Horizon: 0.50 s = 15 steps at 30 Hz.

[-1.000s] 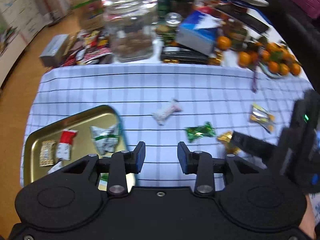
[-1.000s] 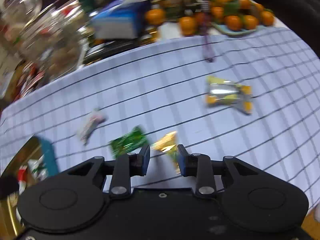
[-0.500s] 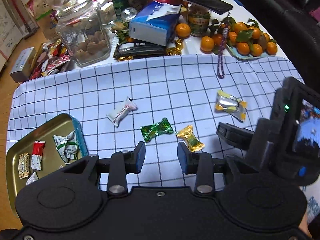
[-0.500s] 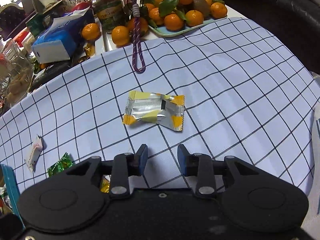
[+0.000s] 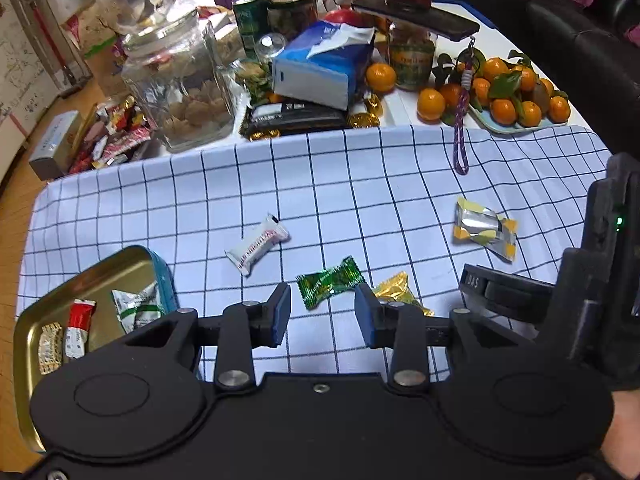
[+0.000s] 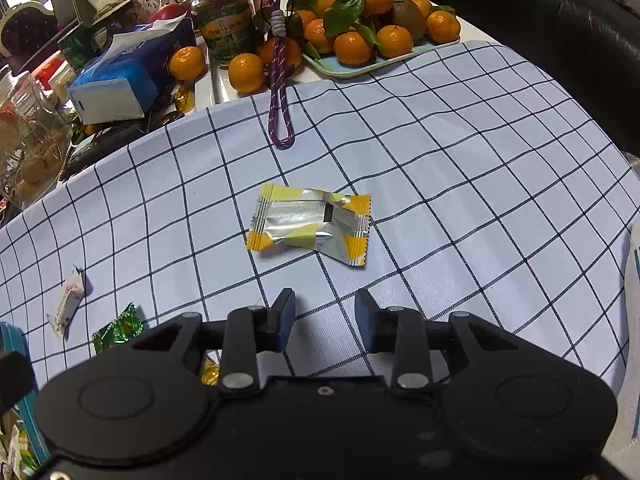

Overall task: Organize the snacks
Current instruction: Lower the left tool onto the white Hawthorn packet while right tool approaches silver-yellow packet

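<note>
**Both claws spread above loose snacks on the checked cloth**

In the left wrist view, the left claw (image 5: 322, 314) sits low centre, its jaws apart with nothing between them. Just above it lies the green candy (image 5: 330, 282), with the gold candy (image 5: 396, 290) beside it to the right and the white snack bar (image 5: 258, 244) further up and left. The gold tin tray (image 5: 120, 264) at lower left holds several wrapped snacks.

In the right wrist view, the right claw (image 6: 325, 320) sits at lower centre, jaws apart and empty, over bare cloth. The silver-and-yellow packet (image 6: 310, 224) lies above it at frame centre, clear of the fingertips. The checked tablecloth (image 6: 460, 160) covers the worktop; tangerines (image 6: 360, 40) fill the upper edge.
</note>
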Available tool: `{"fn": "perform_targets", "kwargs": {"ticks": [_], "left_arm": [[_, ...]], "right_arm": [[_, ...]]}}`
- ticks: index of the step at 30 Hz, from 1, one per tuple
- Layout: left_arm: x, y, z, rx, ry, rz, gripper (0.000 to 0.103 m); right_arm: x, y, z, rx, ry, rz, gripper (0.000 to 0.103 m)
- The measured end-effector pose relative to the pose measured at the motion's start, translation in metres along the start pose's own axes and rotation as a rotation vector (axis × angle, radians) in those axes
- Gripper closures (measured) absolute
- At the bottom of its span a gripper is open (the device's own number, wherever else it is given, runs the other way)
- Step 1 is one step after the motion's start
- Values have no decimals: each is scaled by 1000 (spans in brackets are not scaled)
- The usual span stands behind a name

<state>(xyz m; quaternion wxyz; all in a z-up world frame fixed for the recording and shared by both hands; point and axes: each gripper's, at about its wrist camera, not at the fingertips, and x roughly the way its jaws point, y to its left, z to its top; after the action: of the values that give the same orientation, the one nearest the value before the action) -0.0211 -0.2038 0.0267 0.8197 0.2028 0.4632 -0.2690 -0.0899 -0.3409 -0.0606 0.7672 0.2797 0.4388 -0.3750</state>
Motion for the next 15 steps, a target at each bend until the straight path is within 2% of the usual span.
{"fn": "perform_targets", "kwargs": {"ticks": [3, 7, 12, 15], "left_arm": [[1, 10, 2, -32, -8, -11, 57], [2, 20, 5, -65, -29, 7, 57], [15, 23, 9, -70, 15, 10, 57], [24, 23, 8, -75, 54, 10, 57]], "right_arm": [[-1, -3, 1, 18, 1, 0, 68], [-9, -6, 6, 53, -51, 6, 68], [-12, -2, 21, 59, -118, 33, 66], [-5, 6, 32, 22, -152, 4, 66]]}}
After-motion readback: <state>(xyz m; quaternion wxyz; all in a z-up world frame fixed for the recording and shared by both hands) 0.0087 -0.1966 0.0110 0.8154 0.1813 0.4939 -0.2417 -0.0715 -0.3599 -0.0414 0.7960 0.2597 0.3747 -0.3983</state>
